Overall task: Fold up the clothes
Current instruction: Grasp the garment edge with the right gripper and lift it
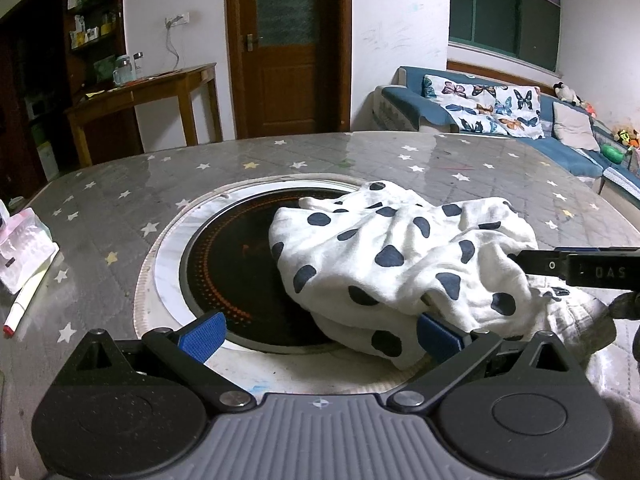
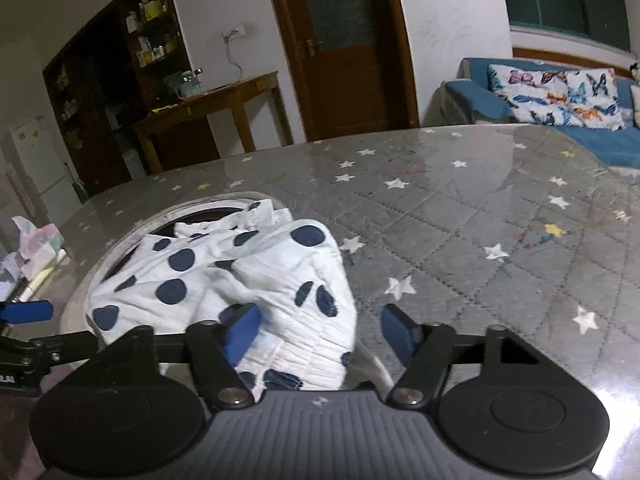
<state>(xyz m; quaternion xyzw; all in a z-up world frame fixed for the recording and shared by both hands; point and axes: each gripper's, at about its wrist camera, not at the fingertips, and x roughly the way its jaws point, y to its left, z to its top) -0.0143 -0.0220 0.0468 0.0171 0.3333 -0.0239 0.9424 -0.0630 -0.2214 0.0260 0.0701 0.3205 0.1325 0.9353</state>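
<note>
A crumpled white garment with dark blue dots [image 1: 400, 264] lies on the grey star-patterned table cover [image 1: 100, 208], half over a round black cooktop [image 1: 236, 264]. My left gripper [image 1: 320, 336] is open at the garment's near edge; its right pad [image 1: 438, 338] touches the cloth and its left pad is over the cooktop. My right gripper [image 2: 320, 334] is open around the garment [image 2: 256, 280], with cloth lying between its fingers. It enters the left wrist view from the right [image 1: 532, 264], against the cloth. A blue pad of the left gripper [image 2: 28, 312] shows at the far left.
A tissue pack [image 1: 24, 252] and a marker pen [image 1: 20, 304] lie at the table's left edge. Beyond the table stand a wooden side table [image 1: 160, 92], a door [image 1: 288, 48] and a blue sofa [image 1: 568, 152] with cushions.
</note>
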